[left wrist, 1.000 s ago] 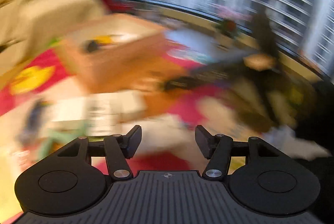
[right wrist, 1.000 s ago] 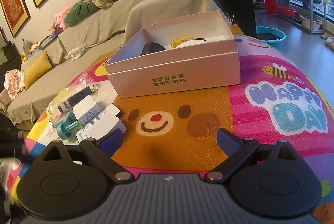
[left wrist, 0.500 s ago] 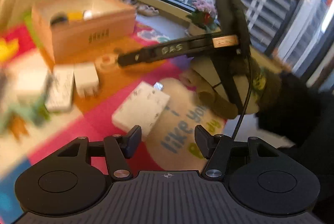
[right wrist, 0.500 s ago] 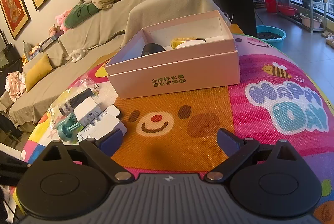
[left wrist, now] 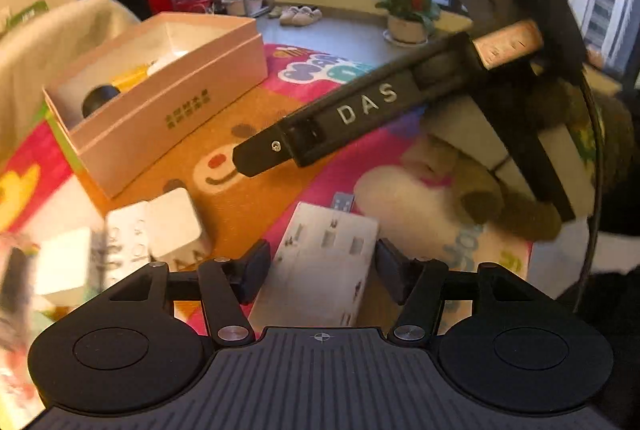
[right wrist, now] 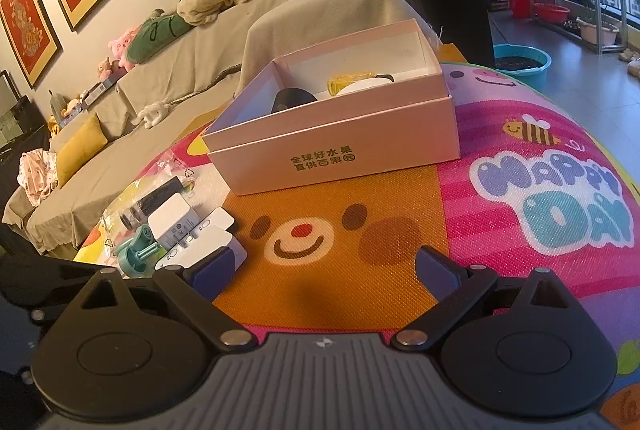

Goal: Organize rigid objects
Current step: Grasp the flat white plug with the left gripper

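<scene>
**Left gripper lining up on white hub, right idle**

Step in hand: approach for a pick. The left gripper [left wrist: 322, 272] hangs over a flat white hub-like block [left wrist: 324, 262] with a USB plug at its far end, lying on the colourful play mat [right wrist: 500, 250]. The block sits between the jaws; the jaws have just been opening a bit and gaps show on both sides, so the pads are not pressing yet. Nothing is held.

The right gripper [right wrist: 324, 266] has its jaws spread wide and empty, and hovers over the bear print on the mat, pointed at the pink box [right wrist: 340, 137]. From the left wrist view its finger [left wrist: 320, 125] reaches across, above the mat.

The pink box is open, on the mat beyond the bear face. It already holds a dark rounded item [right wrist: 294, 97], a yellow item [right wrist: 352, 79] and something white [right wrist: 362, 87].

Still loose on the mat, just left of the hub: a white charger cube [left wrist: 176, 226] and white cards [right wrist: 212, 226]; further left, a teal plastic piece [right wrist: 136, 250] and a clear bag with a dark item [right wrist: 156, 201]. So the task looks partly done.

Next move likely: lower the left gripper so the pads straddle the hub's long sides, close, lift and carry it to the box. The hub is wide for this opening, so clearance is tight. The plug end must not snag.
</scene>
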The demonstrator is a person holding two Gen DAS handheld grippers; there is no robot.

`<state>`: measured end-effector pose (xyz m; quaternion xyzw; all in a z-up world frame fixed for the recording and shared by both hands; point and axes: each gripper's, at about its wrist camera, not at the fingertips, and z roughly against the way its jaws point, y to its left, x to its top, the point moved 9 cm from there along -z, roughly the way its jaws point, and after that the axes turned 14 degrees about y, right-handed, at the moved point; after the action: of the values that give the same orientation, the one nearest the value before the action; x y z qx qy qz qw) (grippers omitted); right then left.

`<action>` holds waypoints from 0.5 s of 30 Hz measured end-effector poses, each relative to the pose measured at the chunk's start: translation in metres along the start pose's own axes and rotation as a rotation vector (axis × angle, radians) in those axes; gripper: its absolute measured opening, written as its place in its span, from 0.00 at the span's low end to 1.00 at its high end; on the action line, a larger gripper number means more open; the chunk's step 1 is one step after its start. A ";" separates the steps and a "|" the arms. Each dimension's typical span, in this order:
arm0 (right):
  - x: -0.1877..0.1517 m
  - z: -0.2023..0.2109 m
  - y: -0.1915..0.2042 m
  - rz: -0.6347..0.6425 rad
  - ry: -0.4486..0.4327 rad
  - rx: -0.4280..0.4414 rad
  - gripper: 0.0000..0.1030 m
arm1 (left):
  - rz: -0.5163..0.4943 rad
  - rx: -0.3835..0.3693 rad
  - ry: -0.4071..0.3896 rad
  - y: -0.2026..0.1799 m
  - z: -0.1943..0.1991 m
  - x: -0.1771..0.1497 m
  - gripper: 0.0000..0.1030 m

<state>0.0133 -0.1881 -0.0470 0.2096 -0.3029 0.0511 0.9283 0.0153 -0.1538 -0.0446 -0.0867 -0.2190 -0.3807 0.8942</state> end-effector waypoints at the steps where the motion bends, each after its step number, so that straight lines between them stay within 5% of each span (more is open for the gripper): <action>1: 0.000 0.000 0.000 0.001 0.000 -0.001 0.94 | 0.013 -0.009 -0.002 0.001 -0.001 0.001 0.62; 8: 0.000 -0.002 0.003 0.024 0.011 -0.033 0.94 | 0.088 -0.042 -0.067 -0.003 0.017 -0.029 0.52; 15: 0.008 -0.006 0.049 0.208 0.007 -0.136 0.94 | 0.434 0.125 -0.091 0.062 0.060 -0.102 0.51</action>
<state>0.0120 -0.1415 -0.0289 0.1133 -0.3228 0.1272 0.9310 -0.0220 -0.0263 -0.0373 -0.0931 -0.2584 -0.1607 0.9480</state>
